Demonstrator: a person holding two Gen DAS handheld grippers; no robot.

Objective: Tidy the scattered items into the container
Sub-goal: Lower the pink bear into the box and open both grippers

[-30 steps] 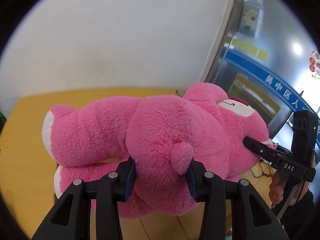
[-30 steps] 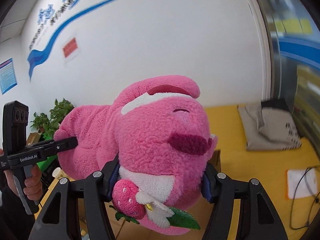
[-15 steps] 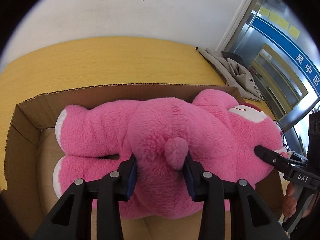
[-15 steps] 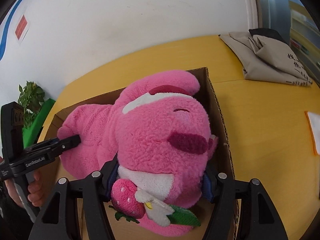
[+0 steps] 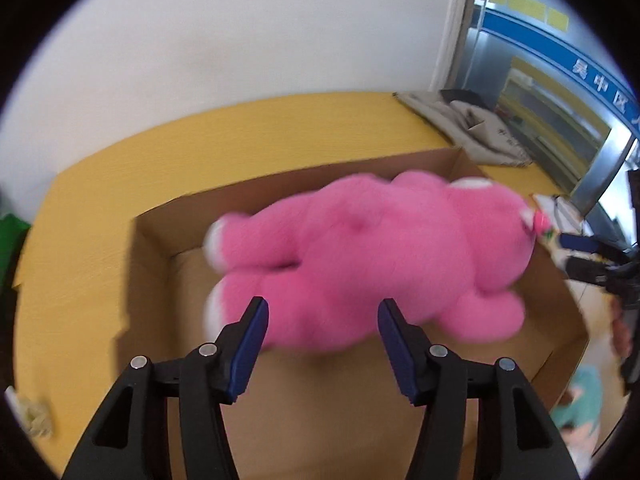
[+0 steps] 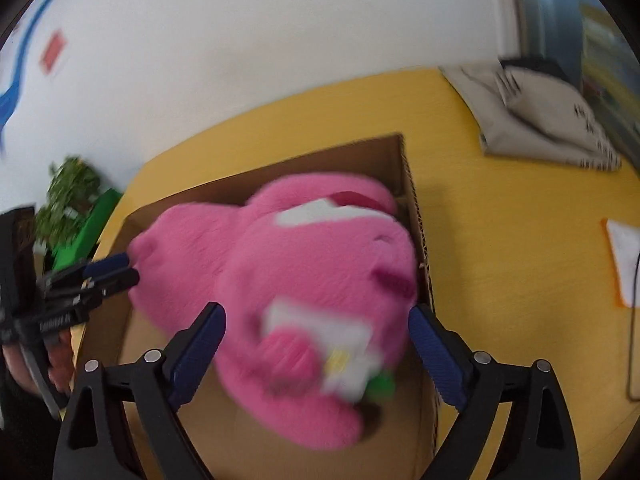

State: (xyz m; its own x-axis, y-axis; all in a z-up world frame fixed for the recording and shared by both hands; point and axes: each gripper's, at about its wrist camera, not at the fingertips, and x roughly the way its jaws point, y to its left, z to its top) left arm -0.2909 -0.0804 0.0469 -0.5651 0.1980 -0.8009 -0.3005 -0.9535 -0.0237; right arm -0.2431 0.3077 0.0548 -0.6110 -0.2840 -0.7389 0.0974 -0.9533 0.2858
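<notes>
Releasing step in hand: bear [image 5: 372, 256] is being dropped into the box [image 5: 288, 184], jaws of left gripper [image 5: 322, 334] and right gripper [image 6: 316, 344] just opened off it; next, both must be withdrawn for remaining items.

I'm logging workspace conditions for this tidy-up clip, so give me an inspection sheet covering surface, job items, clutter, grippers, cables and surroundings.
Surface: yellow table, bare around the box.
Job's things: pink plush bear, blurred, lying in the open cardboard box.
Clutter: folded grey cloth bag at the far right corner; white paper at the right edge.
Grippers: left gripper and right gripper both open, jaws just opened, pads clear of the bear between them.
Cables: one thin dark cable at the table's right edge.
Surroundings: white wall; green plant at left; glass door at right.
</notes>
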